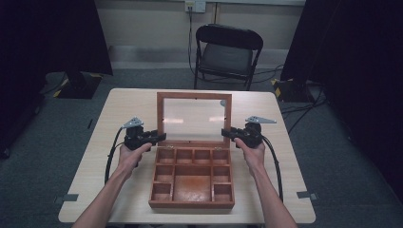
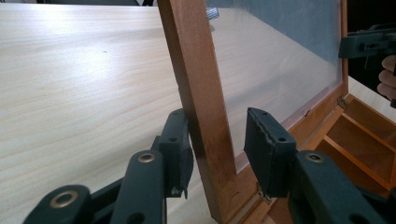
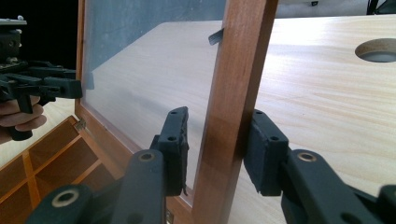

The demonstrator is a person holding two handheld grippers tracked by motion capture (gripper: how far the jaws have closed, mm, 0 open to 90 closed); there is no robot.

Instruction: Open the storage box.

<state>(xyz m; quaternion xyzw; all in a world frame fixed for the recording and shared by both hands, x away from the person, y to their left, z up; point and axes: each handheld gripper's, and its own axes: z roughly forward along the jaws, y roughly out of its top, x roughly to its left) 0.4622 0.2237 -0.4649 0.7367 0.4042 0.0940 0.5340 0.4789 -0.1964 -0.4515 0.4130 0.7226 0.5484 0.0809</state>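
Upright at the middle of the high view, the glass-paned lid (image 1: 195, 116) stands open behind its wooden box (image 1: 192, 176) of compartments on the table (image 1: 123, 109). Left gripper (image 2: 219, 149) straddles the lid's left frame edge, one pad touching, the other apart. Right gripper (image 3: 217, 149) straddles the right edge likewise. A chair (image 1: 227, 54) stands at the upper centre.

Dim room, glare on tabletop (image 2: 84, 84)
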